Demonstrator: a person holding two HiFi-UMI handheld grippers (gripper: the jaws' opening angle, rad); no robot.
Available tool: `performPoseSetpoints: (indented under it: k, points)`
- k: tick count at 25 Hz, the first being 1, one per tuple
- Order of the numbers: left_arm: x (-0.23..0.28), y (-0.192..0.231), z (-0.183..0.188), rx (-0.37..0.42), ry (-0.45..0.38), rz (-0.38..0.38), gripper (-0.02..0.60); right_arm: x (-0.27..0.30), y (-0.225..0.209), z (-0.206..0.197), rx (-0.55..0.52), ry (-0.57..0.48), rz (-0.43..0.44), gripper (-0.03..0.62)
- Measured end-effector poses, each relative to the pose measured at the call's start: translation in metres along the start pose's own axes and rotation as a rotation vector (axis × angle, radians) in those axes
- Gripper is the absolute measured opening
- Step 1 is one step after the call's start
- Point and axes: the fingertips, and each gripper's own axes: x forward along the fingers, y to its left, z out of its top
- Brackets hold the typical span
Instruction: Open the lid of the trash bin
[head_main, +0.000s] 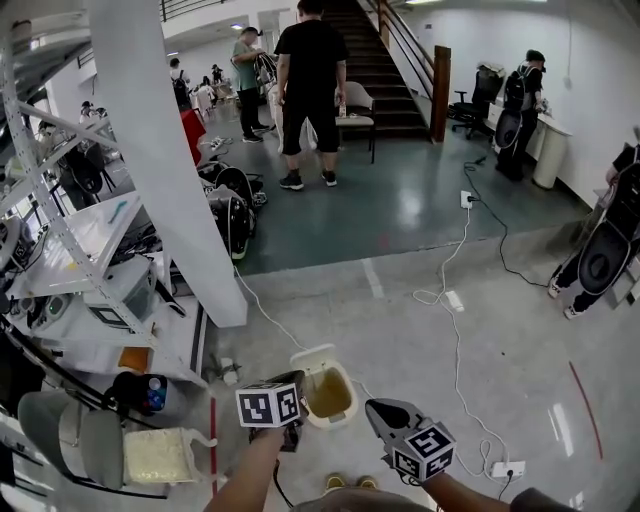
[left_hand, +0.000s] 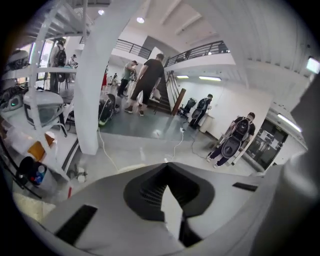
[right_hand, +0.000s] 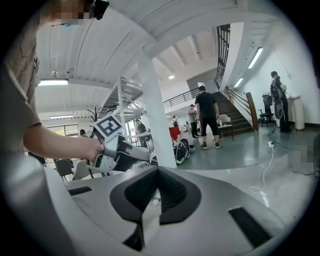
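Observation:
The small white trash bin (head_main: 324, 396) stands on the floor just ahead of me, its lid (head_main: 309, 356) tipped back at the far side and a brownish liner showing inside. My left gripper (head_main: 291, 380) hovers at the bin's left rim, its jaws closed together with nothing between them (left_hand: 167, 167). My right gripper (head_main: 378, 410) is held to the right of the bin, apart from it, jaws also together and empty (right_hand: 158, 171). In the right gripper view the left gripper (right_hand: 118, 150) shows in a hand.
A white pillar (head_main: 165, 150) rises to the left, with metal shelving (head_main: 60, 250) and a cushioned chair (head_main: 155, 455) beside it. White cables (head_main: 455, 330) and a power strip (head_main: 506, 468) lie on the floor to the right. People (head_main: 310, 90) stand near the stairs.

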Motion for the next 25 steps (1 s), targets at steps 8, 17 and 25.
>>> performPoseSetpoints:
  k: [8, 17, 25]
  points:
    - [-0.079, -0.067, 0.056, 0.148, -0.273, -0.094, -0.011, -0.01, -0.007, 0.019, -0.017, -0.013, -0.069, 0.034]
    - [-0.116, -0.089, 0.06, 0.316, -0.505, -0.07, -0.011, -0.009, -0.002, 0.057, -0.095, -0.1, -0.064, 0.034]
    - [-0.107, -0.076, 0.039, 0.39, -0.589, -0.036, -0.011, -0.003, 0.006, 0.074, -0.15, -0.173, -0.043, 0.035]
